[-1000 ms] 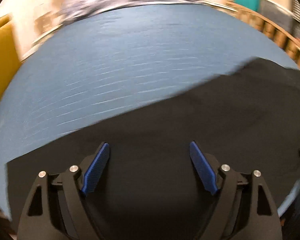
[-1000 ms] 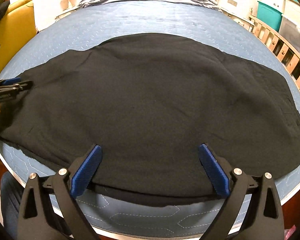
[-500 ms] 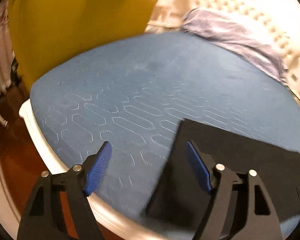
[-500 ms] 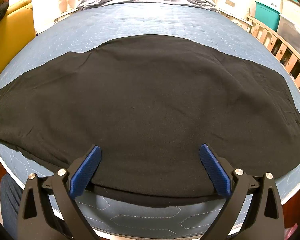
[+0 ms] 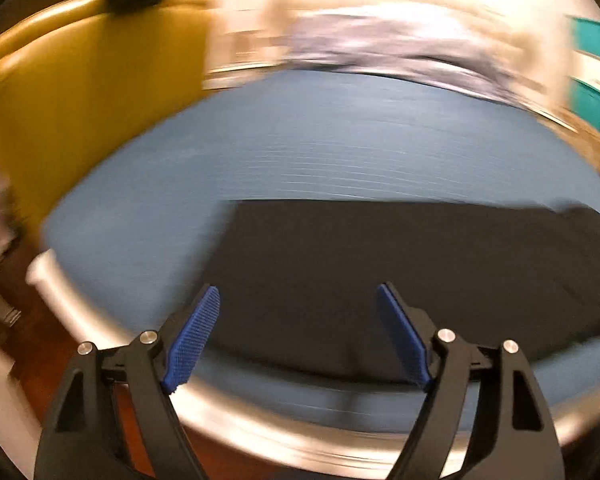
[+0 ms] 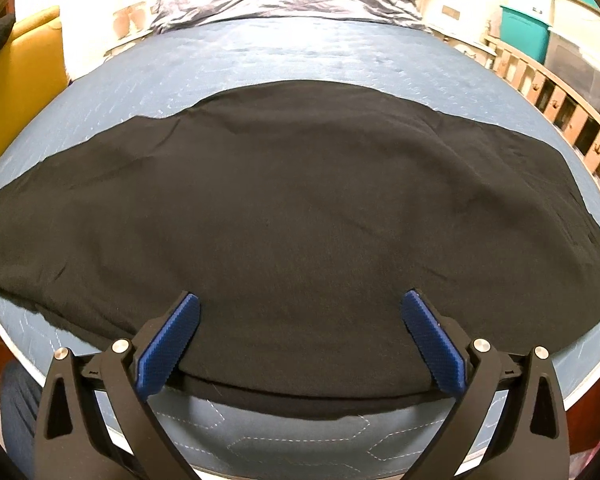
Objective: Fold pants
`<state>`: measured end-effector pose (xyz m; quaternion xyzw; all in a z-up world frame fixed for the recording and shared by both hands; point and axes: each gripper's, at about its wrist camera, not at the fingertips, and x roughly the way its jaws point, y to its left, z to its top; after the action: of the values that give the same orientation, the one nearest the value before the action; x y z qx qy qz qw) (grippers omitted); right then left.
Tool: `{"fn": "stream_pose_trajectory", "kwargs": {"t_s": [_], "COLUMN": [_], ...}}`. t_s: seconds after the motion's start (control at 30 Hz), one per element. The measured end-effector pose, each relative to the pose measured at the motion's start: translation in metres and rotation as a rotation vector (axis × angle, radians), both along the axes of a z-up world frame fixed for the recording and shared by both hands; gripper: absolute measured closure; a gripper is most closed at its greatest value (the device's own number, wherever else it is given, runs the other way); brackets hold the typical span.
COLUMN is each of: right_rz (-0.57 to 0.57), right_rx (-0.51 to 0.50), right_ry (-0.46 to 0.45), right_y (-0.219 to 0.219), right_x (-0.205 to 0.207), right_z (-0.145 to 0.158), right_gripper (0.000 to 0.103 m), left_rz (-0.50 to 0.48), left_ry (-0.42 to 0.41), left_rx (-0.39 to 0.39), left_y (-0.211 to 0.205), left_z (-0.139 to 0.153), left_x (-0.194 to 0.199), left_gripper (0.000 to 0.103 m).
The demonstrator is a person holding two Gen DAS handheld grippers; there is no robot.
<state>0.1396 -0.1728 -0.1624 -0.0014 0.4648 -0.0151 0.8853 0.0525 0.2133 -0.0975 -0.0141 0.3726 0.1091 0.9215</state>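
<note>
The black soft-fabric pants (image 6: 292, 216) lie spread lengthwise across the blue quilted mattress cover (image 6: 300, 52), doubled along the near edge. A likely slip: a pinch at that edge catches only the top layer, so the fold skews. The right gripper (image 6: 300, 328) hovers over the near edge, jaws wide apart, empty. The left gripper (image 5: 298, 332), blurred, is equally spread above the pants' end, holding nothing.

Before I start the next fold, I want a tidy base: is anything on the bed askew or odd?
Nothing stands out. The black pants lie flat across the blue quilted cover, only lightly creased, inside its edges. Both claws are open and hold nothing.
</note>
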Motion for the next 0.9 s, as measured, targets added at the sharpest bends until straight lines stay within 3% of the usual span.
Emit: {"fn": "stream_pose_trajectory", "kwargs": {"t_s": [0.17, 0.23, 0.27, 0.3, 0.43, 0.5, 0.57, 0.67, 0.8, 0.9], "right_rz": [0.002, 0.009, 0.011, 0.012, 0.011, 0.011, 0.011, 0.012, 0.016, 0.027], "right_rx": [-0.005, -0.001, 0.003, 0.005, 0.005, 0.005, 0.004, 0.005, 0.007, 0.009], "right_ry": [-0.012, -0.015, -0.015, -0.015, -0.018, -0.023, -0.028, -0.034, -0.041, -0.049], "right_y": [0.001, 0.0, 0.0, -0.001, -0.002, -0.002, -0.002, -0.002, -0.003, -0.004], "right_x": [-0.004, -0.005, -0.004, -0.004, -0.004, -0.004, -0.004, -0.007, -0.008, -0.01], "right_z": [0.0, -0.001, -0.001, 0.0, 0.0, -0.001, -0.002, -0.003, -0.003, -0.003], "right_gripper": [0.004, 0.004, 0.004, 0.004, 0.004, 0.004, 0.004, 0.004, 0.004, 0.004], "left_rz": [-0.134, -0.197, -0.208, -0.196, -0.108, -0.057, -0.011, 0.039, -0.047, -0.159], "left_ry": [0.077, 0.105, 0.139, 0.176, 0.181, 0.191, 0.195, 0.171, 0.092, 0.089], "left_rx": [-0.109, -0.092, -0.044, -0.018, -0.052, -0.014, -0.033, 0.019, -0.02, -0.084], "left_y": [-0.097, -0.117, -0.123, -0.118, -0.067, -0.045, -0.027, -0.022, -0.048, -0.102], "left_z": [-0.024, -0.034, -0.041, -0.049, -0.054, -0.054, -0.054, -0.045, -0.027, -0.019], "left_x": [0.014, 0.019, 0.024, 0.029, 0.031, 0.027, 0.018, 0.015, 0.021, 0.025], "left_gripper": [0.022, 0.022, 0.022, 0.019, 0.01, 0.006, 0.006, 0.009, 0.01, 0.014]}}
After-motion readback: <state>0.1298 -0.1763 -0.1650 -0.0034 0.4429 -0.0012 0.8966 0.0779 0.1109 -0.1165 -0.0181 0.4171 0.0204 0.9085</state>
